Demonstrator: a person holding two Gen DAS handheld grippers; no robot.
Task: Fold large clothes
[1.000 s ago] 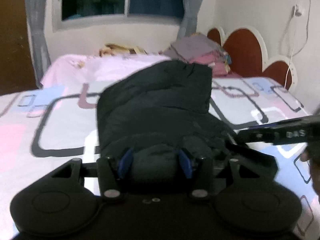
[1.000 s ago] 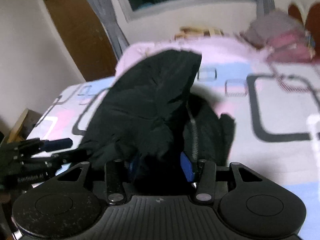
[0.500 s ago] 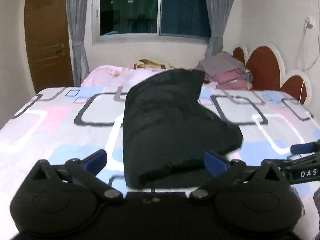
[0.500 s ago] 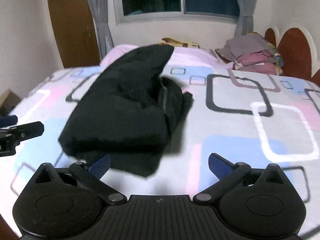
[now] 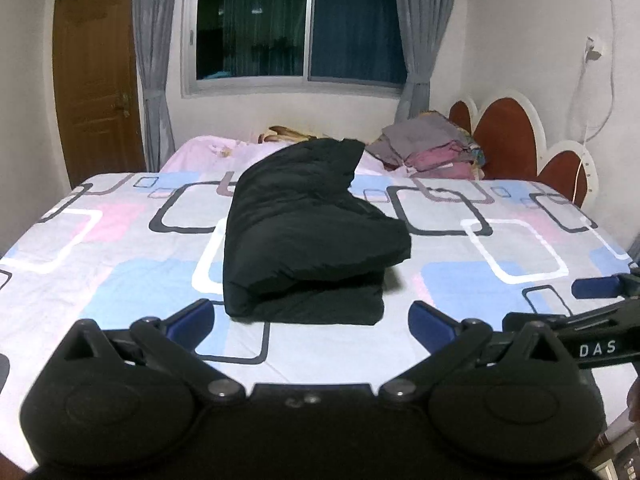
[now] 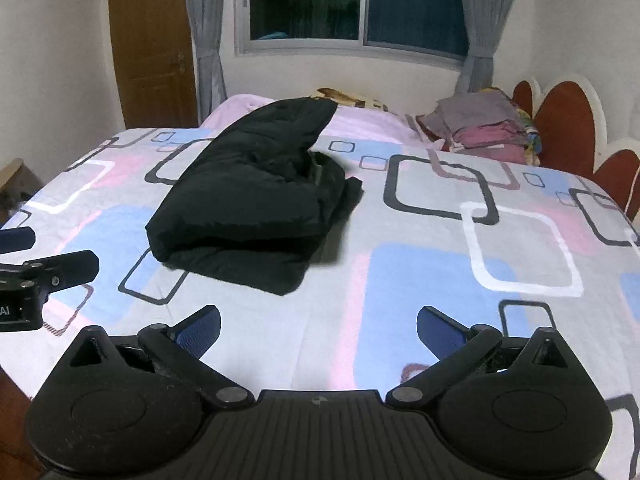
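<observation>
A black padded jacket (image 5: 308,232) lies folded in a thick bundle on the bed; it also shows in the right wrist view (image 6: 256,196). My left gripper (image 5: 312,322) is open and empty, held back just short of the jacket's near edge. My right gripper (image 6: 318,330) is open and empty, further back and to the right of the jacket. The right gripper shows at the right edge of the left wrist view (image 5: 592,312), and the left gripper at the left edge of the right wrist view (image 6: 36,276).
The bed (image 5: 500,248) has a sheet with grey, pink and blue squares. A pile of folded clothes (image 5: 432,148) sits at the far right by the red headboard (image 5: 508,136). A window, curtains and a wooden door (image 5: 96,92) stand behind.
Both grippers were shut on the jacket's near edge one second ago. They opened, let it drop onto the bed, and drew back towards the bed's near edge.
</observation>
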